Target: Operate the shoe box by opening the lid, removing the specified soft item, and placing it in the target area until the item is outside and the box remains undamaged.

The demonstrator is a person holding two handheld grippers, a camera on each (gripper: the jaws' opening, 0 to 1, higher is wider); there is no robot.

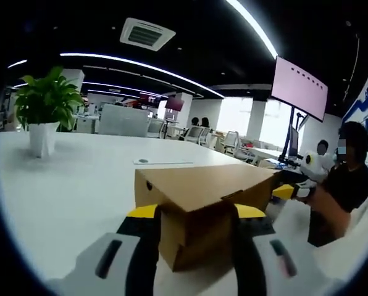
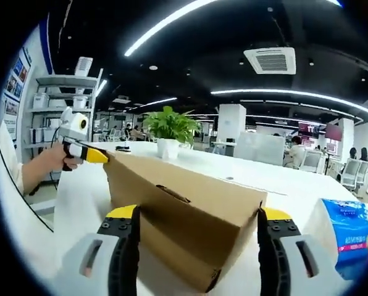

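The closed cardboard shoe box (image 1: pixel 199 203) lay on the white table (image 1: pixel 66 185), one end between the wide-open jaws of the left gripper (image 1: pixel 195 237), the other between those of the right gripper (image 2: pixel 196 240), neither visibly gripping; it was probably light and dent-prone, best lifted at its lid edge.

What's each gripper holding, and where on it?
Both hold the closed cardboard shoe box, one at each end: left gripper straddles one end, right gripper the opposite end. Jaw contact looks likely but isn't certain.
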